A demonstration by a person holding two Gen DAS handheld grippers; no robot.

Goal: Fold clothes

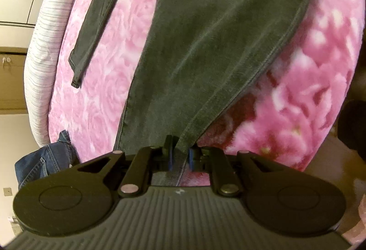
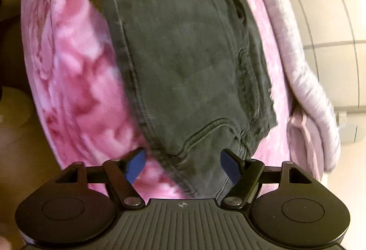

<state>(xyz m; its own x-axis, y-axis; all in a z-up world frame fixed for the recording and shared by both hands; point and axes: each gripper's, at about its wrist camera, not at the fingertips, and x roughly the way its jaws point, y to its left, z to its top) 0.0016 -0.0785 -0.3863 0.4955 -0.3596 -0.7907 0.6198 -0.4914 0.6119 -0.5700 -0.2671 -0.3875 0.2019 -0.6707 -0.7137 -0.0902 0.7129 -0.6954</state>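
Left wrist view. At the far left, past the bed's edge, blue jeans [image 1: 43,158] hang or sit bunched below the mattress side; what carries them cannot be told. A pale striped sheet [image 1: 43,50] covers the bed's left edge. On top lies a pink floral blanket [image 1: 103,62]. A narrow strip of dark fabric [image 1: 96,16], probably a second trouser leg, lies flat on the blanket near the left edge, its hem end pointing toward the camera. The dark grey trousers [image 1: 205,32] spread across the middle of the bed and taper to a seamed edge at the near edge. Left tool [image 1: 179,155]: jaws pressed together, pinching that seamed edge of the trousers between the blue pads [image 1: 189,158]. A dark, blurred shape shows at the far right of this view; not identifiable.

Right wrist view. Pink floral blanket [image 2: 75,89] to the left. The trousers [image 2: 183,55] run down the middle of the bed to its near edge; a curved pocket seam and a frayed raw edge are visible at the near end. Right tool [image 2: 183,167]: jaws spread wide, blue pads [image 2: 136,166] standing on either side of the trousers' near corner, not gripping. Whether a pad touches the fabric cannot be told. Pale bedding [image 2: 304,80] is rolled along the bed's right edge.

No containers in view.
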